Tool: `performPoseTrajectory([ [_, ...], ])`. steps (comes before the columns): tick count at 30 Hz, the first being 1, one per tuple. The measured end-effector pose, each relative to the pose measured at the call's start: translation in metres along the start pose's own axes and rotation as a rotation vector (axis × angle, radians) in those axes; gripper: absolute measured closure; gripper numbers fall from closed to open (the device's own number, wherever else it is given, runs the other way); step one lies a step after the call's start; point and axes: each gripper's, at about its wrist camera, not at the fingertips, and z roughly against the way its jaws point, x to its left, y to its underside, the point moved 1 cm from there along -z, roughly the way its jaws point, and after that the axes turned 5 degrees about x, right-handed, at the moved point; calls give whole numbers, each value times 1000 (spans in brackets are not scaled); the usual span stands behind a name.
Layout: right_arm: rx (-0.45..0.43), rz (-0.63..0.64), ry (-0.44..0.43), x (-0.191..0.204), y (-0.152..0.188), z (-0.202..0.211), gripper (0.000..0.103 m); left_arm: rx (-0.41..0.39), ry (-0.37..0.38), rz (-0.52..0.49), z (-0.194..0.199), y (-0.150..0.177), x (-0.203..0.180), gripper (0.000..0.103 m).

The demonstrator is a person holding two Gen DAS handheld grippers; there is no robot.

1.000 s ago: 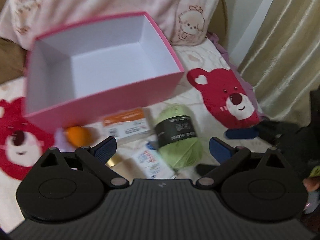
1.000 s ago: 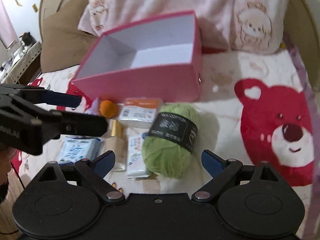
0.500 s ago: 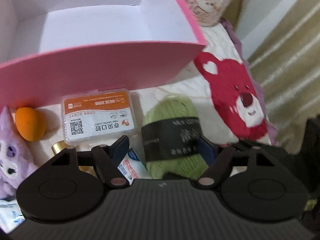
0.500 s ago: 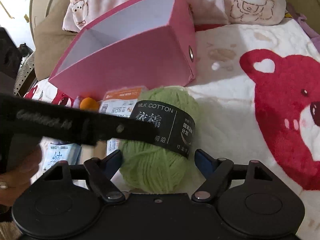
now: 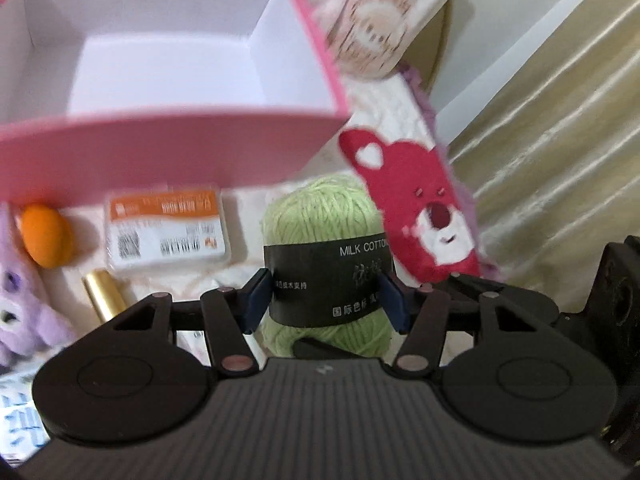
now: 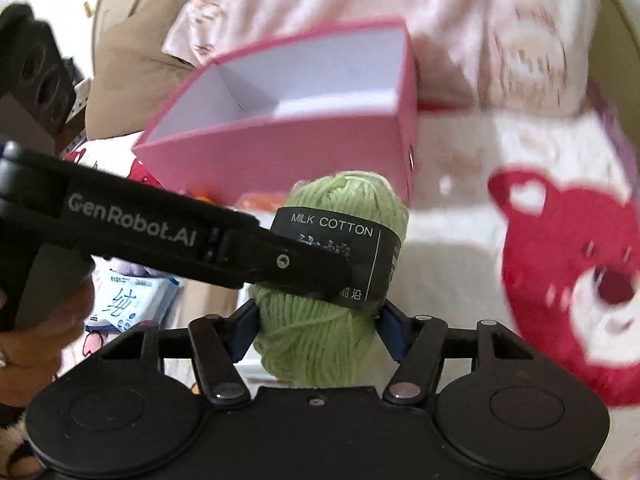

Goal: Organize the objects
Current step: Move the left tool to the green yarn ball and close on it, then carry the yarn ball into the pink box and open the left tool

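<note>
In the left wrist view, a purple plush toy [image 5: 16, 300], an orange egg-shaped sponge [image 5: 46, 236], a gold cylindrical tube [image 5: 103, 294] and a clear plastic case with an orange-and-white label [image 5: 166, 230] are seen left of the jaws. The ball of light green yarn with a black paper band [image 5: 326, 264] is clamped between the blue pads of the left gripper [image 5: 326, 300]. The open pink cardboard box with a white interior [image 5: 168, 160] lies beyond. The same yarn is gripped by the right gripper [image 6: 318, 326], jaws narrowed onto it.

Yarn [image 5: 324, 216] before box [image 5: 160, 160] (card case [image 5: 166, 226] left).
</note>
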Motion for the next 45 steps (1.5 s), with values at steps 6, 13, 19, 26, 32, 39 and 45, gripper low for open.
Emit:
performPoseTrajectory([
  [6, -125, 110, 33, 24, -50, 47, 36, -122, 22, -130, 72, -41, -16, 46],
  [13, -175, 148, 27, 29, -128, 45, 36, -192, -57, -135, 101, -109, -10, 45],
  [19, -55, -7, -1, -3, -184, -10, 36, -95, -71, -79, 53, -168, 24, 46],
  [26, 54, -77, 23, -29, -210, -73, 36, -6, -58, 58, -1, -200, 69, 46],
  [32, 93, -49, 102, -30, -219, -109, 38, 27, -76, 119, -36, -206, 92, 43],
  [39, 109, 53, 168, -15, -213, -117, 50, 56, -69, 186, -58, -196, 105, 55],
  [45, 82, 114, 138, -15, -197, -99, 64, 23, -90, 105, -66, -196, 89, 58],
])
